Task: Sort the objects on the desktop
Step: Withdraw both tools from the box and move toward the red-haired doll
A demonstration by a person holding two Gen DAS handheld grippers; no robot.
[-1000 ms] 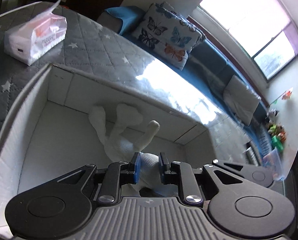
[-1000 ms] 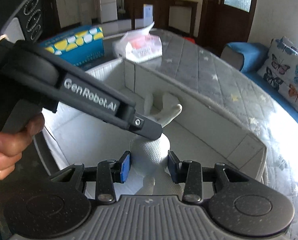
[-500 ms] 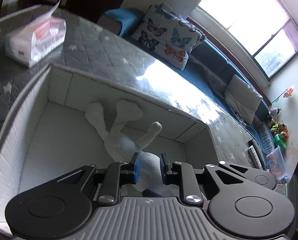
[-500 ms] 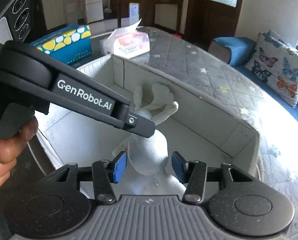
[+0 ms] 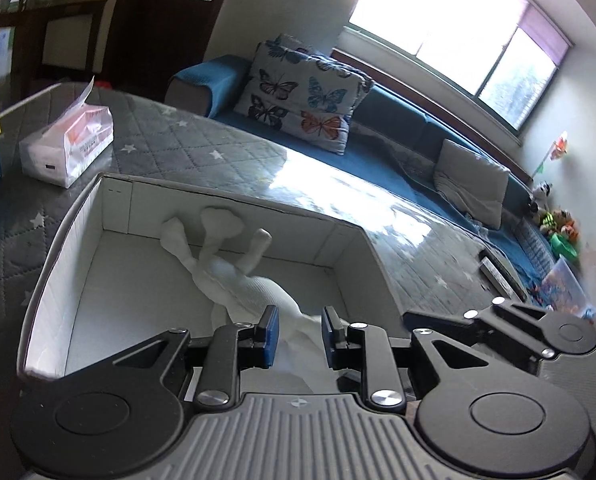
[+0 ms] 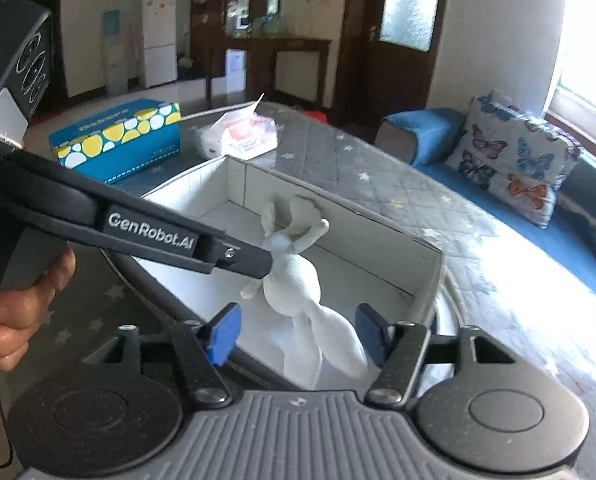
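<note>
White toy bunny lies inside the white box on the grey star cloth. Its long ears point to the far wall of the box. Nothing else can be seen in the box. A pink tissue pack and a blue box with spots sit on the cloth past the far end.

Left gripper reaches in from the left, held by a hand. Its blue pads sit a little apart around the bunny's near end, but I cannot tell if they squeeze it. Right gripper hangs over the near end, jaws wide open, not touching the bunny.
</note>
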